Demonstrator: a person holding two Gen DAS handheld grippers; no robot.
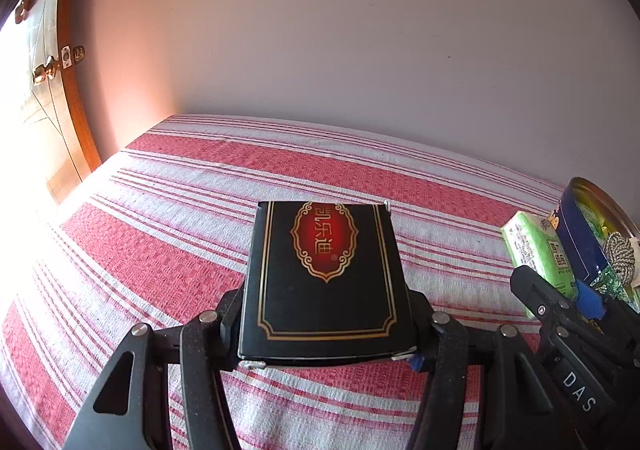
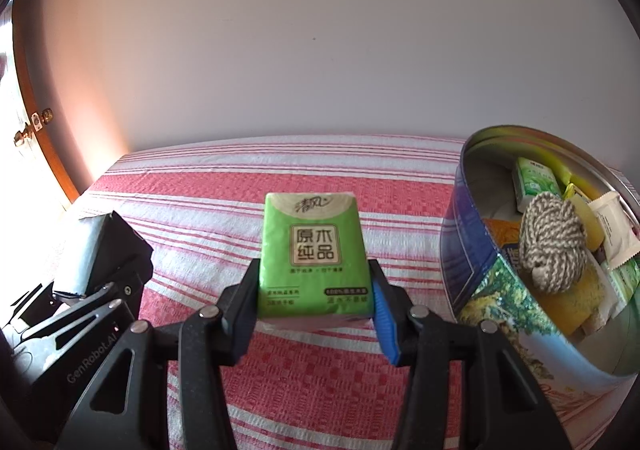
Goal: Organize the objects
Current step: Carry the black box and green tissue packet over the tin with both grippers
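My left gripper point(image 1: 326, 324) is shut on a black box with a red and gold emblem point(image 1: 324, 274), held above the striped cloth. My right gripper point(image 2: 314, 286) is shut on a green tissue pack point(image 2: 314, 246), also held above the cloth. A round tin point(image 2: 472, 234) stands to the right of the right gripper, tilted open towards me, with a grey-white cord ball point(image 2: 554, 246), small packets and sachets inside. In the left wrist view the tissue pack point(image 1: 532, 246), the right gripper point(image 1: 576, 302) and the tin point(image 1: 580, 242) show at the right edge. The black box point(image 2: 108, 254) shows at the left of the right wrist view.
A red and white striped cloth point(image 1: 200, 210) covers the surface, which meets a plain pale wall point(image 1: 340, 30) at the back. A wooden door with a brass knob point(image 1: 46, 70) is at the far left, in bright light.
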